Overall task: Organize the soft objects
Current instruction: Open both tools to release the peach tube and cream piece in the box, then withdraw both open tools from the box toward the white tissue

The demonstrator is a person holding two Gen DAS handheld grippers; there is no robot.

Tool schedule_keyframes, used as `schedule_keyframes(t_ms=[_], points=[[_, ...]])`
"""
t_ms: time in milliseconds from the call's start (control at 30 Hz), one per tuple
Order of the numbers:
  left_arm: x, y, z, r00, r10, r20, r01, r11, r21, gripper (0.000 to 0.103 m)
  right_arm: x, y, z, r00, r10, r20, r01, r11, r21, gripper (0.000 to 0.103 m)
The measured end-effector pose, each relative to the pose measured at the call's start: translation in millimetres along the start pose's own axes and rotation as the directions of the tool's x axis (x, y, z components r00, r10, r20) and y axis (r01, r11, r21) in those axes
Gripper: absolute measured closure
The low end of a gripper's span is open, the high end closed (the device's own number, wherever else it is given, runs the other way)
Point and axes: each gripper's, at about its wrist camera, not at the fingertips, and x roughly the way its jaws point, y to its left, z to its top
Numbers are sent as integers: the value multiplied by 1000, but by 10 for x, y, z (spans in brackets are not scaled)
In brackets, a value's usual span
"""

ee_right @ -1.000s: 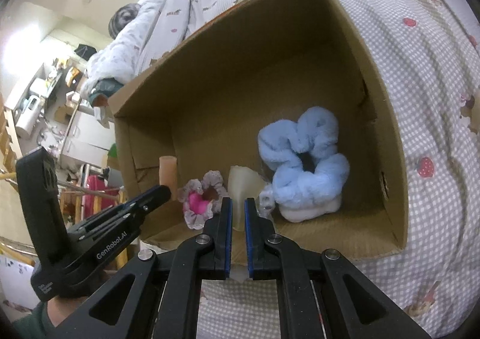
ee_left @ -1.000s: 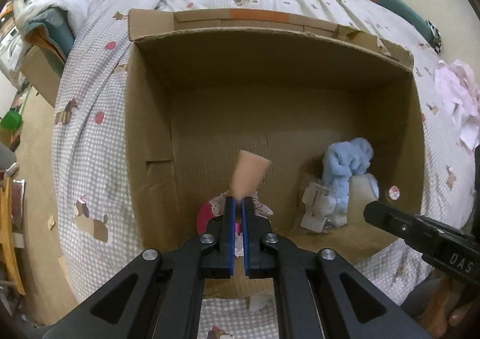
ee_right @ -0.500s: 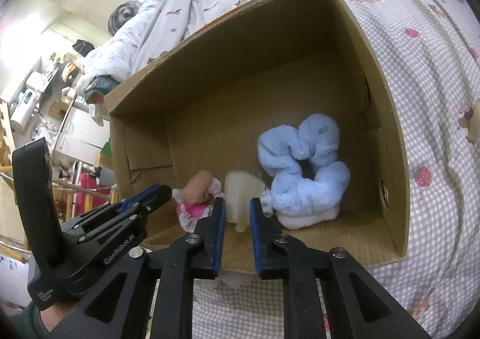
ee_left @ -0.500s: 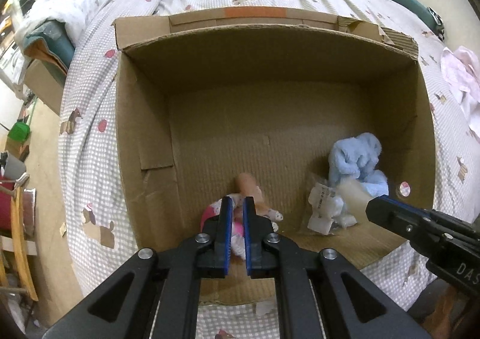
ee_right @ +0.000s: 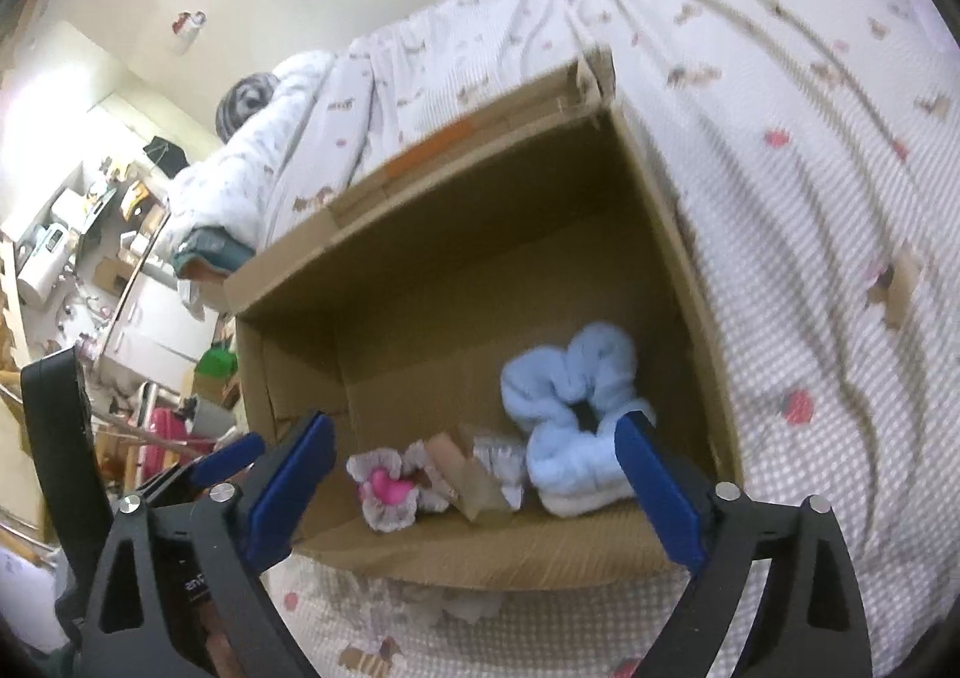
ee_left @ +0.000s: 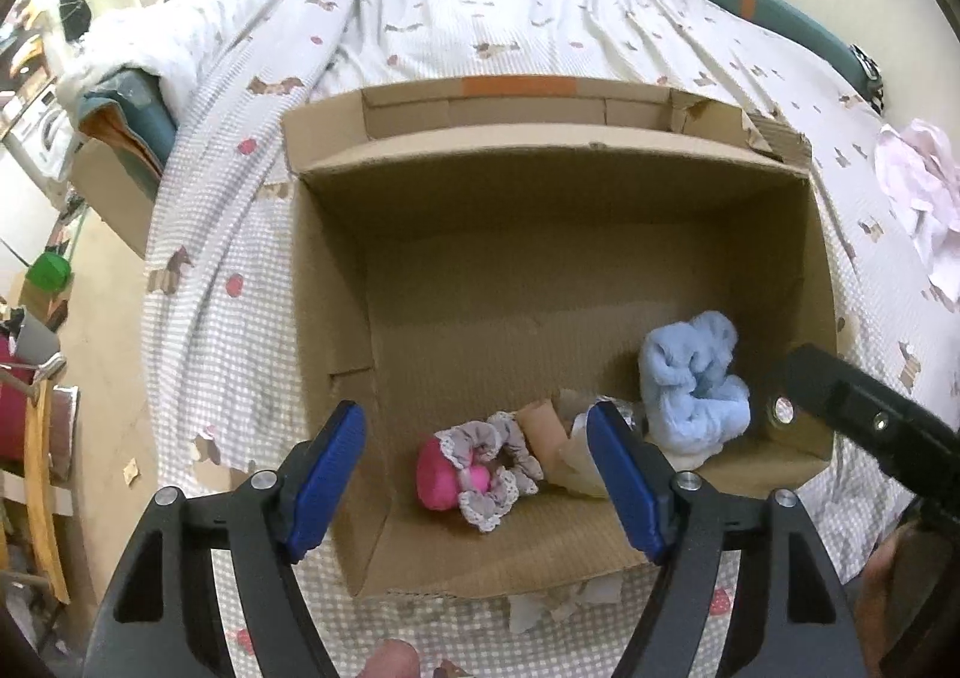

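Both my grippers hang over the near edge of the cardboard box [ee_left: 336,318], pitched steeply down into it. Left gripper [ee_left: 480,492]: fingers [ee_left: 327,474] spread wide, having just been opening, nothing between the pads. Right gripper [ee_right: 474,492]: fingers [ee_right: 657,492] spread wider, also just opened, gripping nothing. In the left view the right gripper's black body enters from the right over the box's near right corner; in the right view the left gripper shows at lower left.

Count inside the box, all along the near wall on the box floor:
- one pink scrunchie with a frilly grey-white edge [ee_left: 474,468], at left;
- one beige tapered soft piece [ee_left: 540,426] lying against the pink scrunchie's right side;
- one crinkled clear packet [ee_right: 501,459] just past the beige piece, contents unclear;
- one fluffy light-blue scrunchie [ee_right: 570,396] at right, resting on something pale I cannot identify.

The box sits on one bed [ee_left: 540,18] with a checked, printed cover. Farther right on the bed, one crumpled pink-and-white cloth [ee_left: 918,192].
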Motion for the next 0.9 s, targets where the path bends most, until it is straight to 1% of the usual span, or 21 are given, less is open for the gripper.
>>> schedule_keyframes(t_ms=[67,100,167,200,233,333,367,433,500,633,767,900], points=[[-24,15,2,1000,29,1,-29,1000,2,29,-75,49,26,999,-30,41,31,999,-16,2],[-29,12,0,999,34,-1,-34,999,4,28,-115,66,32,998,-31,61,32,999,-24,2],[-56,34,-13,999,33,-8,-33,999,-7,24,-184,85,31,995,-36,89,38,999,-29,0],[-65,51,-18,999,37,-11,-37,999,-15,17,-204,86,26,995,-46,92,49,998,-30,0],[-80,71,-26,999,49,-11,-49,998,-24,11,-211,98,20,994,-56,89,59,998,-33,0],[-120,105,-62,996,92,-10,-93,995,-34,9,-236,112,-3,994,-76,77,80,996,-46,0],[-135,119,-81,995,95,-10,-95,995,-36,9,-256,125,-25,994,-76,78,80,995,-52,0],[-168,139,-109,997,77,-4,-77,996,-43,4,-286,149,-66,993,-83,80,88,994,-65,0],[-232,172,-150,999,35,10,-34,998,-61,1,-315,159,-108,993,-91,81,98,992,-80,0],[-337,209,-229,1000,11,28,-9,998,-70,1,-357,163,-195,991,-106,84,114,989,-98,0],[-420,255,-320,999,-16,32,18,997,-69,1,-368,125,-291,994,-94,63,99,991,-92,0],[-478,339,-448,999,-25,32,28,997,-78,1,-388,133,-424,993,-106,48,111,988,-106,0]])
